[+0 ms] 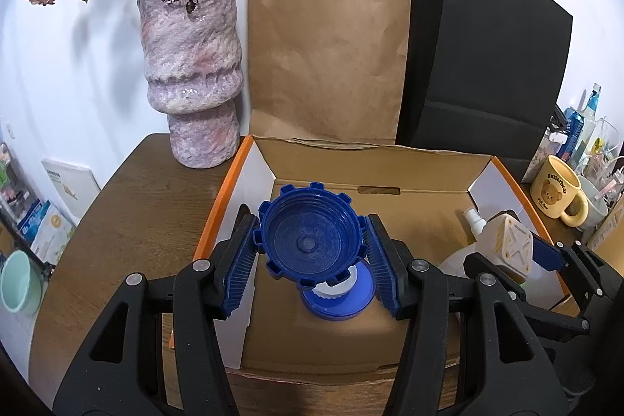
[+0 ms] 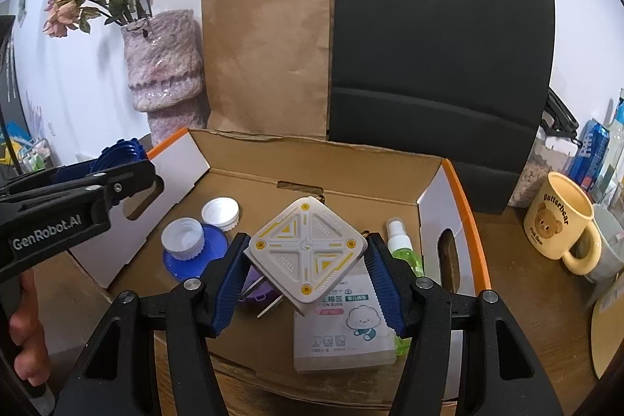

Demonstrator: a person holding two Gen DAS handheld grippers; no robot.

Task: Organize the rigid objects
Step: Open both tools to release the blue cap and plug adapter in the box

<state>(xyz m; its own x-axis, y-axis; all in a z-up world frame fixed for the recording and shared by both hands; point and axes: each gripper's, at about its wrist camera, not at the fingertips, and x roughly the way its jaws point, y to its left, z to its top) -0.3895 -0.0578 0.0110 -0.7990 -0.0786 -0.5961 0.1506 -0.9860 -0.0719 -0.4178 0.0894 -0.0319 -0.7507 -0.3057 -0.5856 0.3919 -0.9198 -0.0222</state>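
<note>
My left gripper (image 1: 310, 252) is shut on a large blue ribbed lid (image 1: 308, 240), held above the left side of an open cardboard box (image 1: 374, 158). Below it in the box lie a flat blue lid (image 1: 339, 305) and a white cap (image 1: 335, 289). My right gripper (image 2: 308, 260) is shut on a square beige device with yellow marks (image 2: 308, 254), held above the box (image 2: 312, 151). That device (image 1: 507, 248) also shows in the left wrist view. The left gripper (image 2: 78, 190) shows at the left of the right wrist view.
In the box lie two white caps (image 2: 220, 215), a flat blue lid (image 2: 206, 256), a cotton bud pack (image 2: 343, 326), a green spray bottle (image 2: 401, 240) and a purple item (image 2: 253, 291). A vase (image 1: 195, 73), brown bag (image 1: 323, 57) and black bag (image 1: 483, 57) stand behind. A bear mug (image 2: 561, 221) stands right.
</note>
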